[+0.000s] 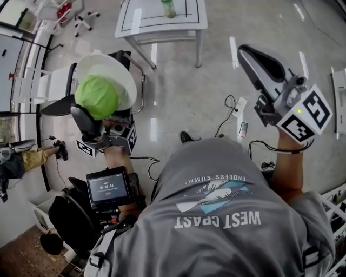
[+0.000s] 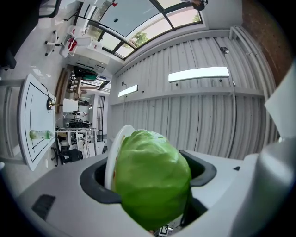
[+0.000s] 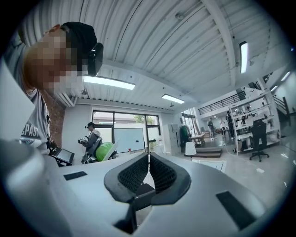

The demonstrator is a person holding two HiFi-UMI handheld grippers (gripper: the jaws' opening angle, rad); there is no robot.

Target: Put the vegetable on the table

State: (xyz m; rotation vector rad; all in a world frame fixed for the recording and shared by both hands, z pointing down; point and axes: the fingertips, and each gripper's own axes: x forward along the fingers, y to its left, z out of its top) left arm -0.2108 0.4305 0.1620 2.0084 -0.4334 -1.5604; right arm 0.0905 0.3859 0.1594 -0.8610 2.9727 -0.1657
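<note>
Evidently the left claw (image 1: 96, 116) is clenched on the green cabbage (image 1: 97, 96) (a white plate (image 1: 116, 70) pressed beside it), held aloft, well apart from the white counter (image 1: 197, 21), presumably for carrying there. The right claw (image 1: 258, 62) is closed, empty, raised clear.

Passage: polished grey floor (image 1: 178, 92) lies open between the person and the white rectangular table (image 1: 197, 21). Obstructions: green plastic bottle (image 1: 168, 7) on the tabletop; white power strip (image 1: 239, 105) and black cables (image 1: 224, 123) on the floor.

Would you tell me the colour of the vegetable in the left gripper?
Bright green; the vegetable shows best in the left gripper view.
</note>
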